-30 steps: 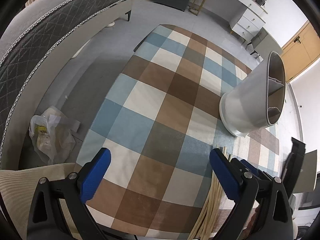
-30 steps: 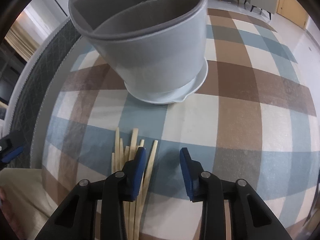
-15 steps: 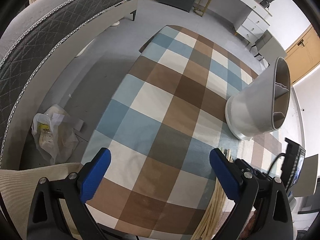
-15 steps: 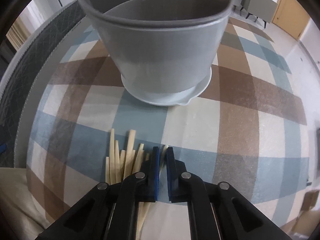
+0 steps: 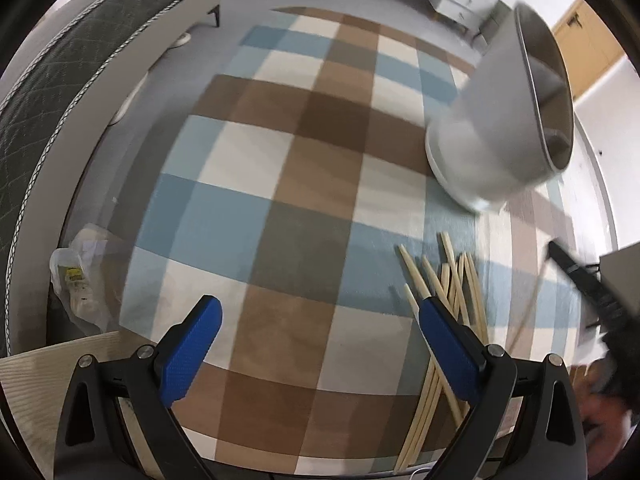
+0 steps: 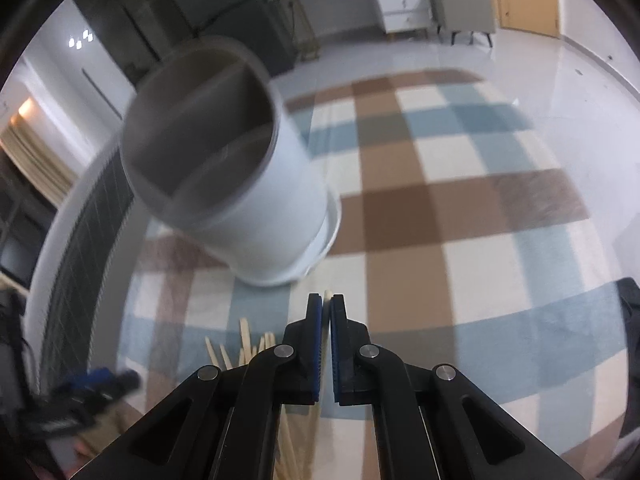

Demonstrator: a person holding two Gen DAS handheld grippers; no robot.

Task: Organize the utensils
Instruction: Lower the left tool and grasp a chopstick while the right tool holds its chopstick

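Wooden chopsticks (image 5: pixel 452 280) lie near the checked counter's (image 5: pixel 280 152) edge, below the white holder (image 5: pixel 496 120). Right gripper (image 6: pixel 326 312) jaws pinch one chopstick (image 6: pixel 327 295); left gripper (image 5: pixel 316 344) jaws stand spread, empty.

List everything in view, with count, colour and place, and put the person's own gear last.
Holder: one, white with grey divided inside, standing on the cloth beyond the chopsticks.
Chopsticks: a loose pile, pale wood, on the cloth near the front edge; one is pinched in the right gripper.
Cloth: one, blue, brown and cream checks, covering the table.
Plastic bag: one, clear, on the floor left of the table.
Drawers: white, by the far wall.
Left gripper: black with blue pads, open, over the cloth.
Right gripper: black with blue pads, shut on a chopstick.
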